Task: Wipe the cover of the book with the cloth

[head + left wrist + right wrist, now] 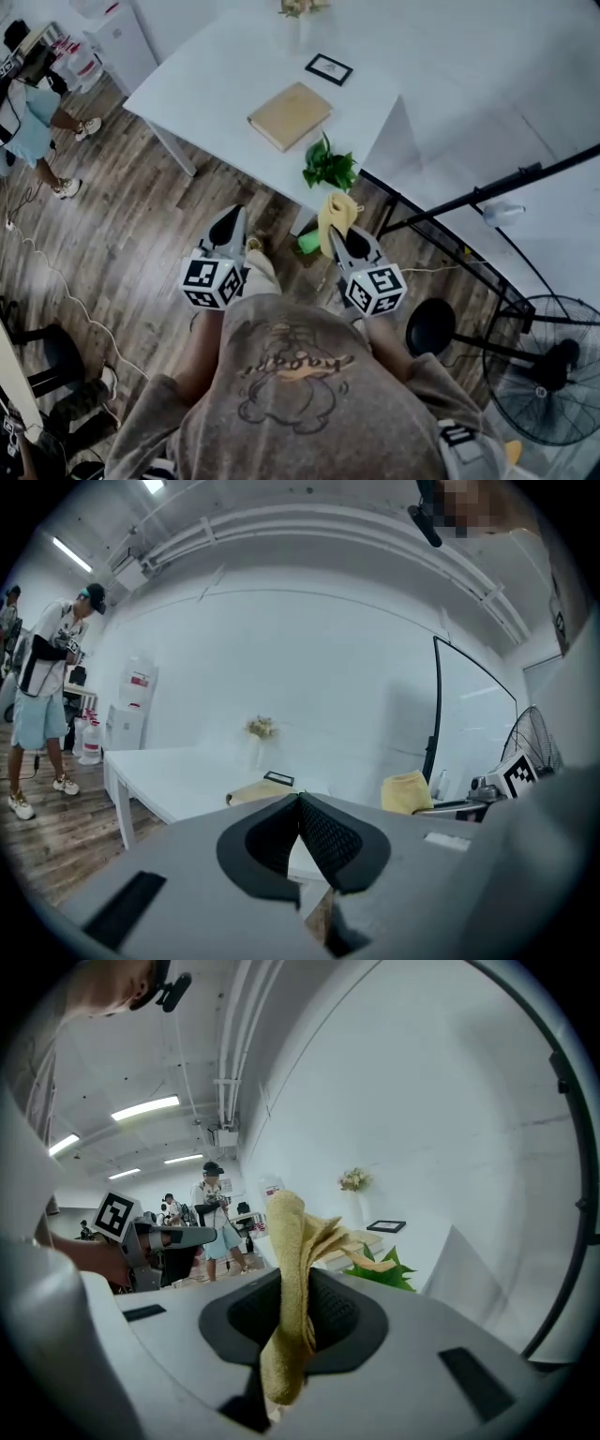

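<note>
A tan book (290, 114) lies closed on the white table (216, 75), also seen far off in the left gripper view as the book (255, 792). My right gripper (339, 234) is shut on a yellow cloth (337, 213), which sticks up between the jaws as the cloth (292, 1269). My left gripper (233, 217) is shut with nothing in it, its jaw pads touching (300, 801). Both grippers hang over the wooden floor, short of the table's near edge.
A green plant (329, 166) stands at the table's near edge, a small framed picture (329, 68) and a flower vase (302, 19) farther back. A black stand (469, 206) and a floor fan (553, 375) are at right. A person (33, 112) stands at far left.
</note>
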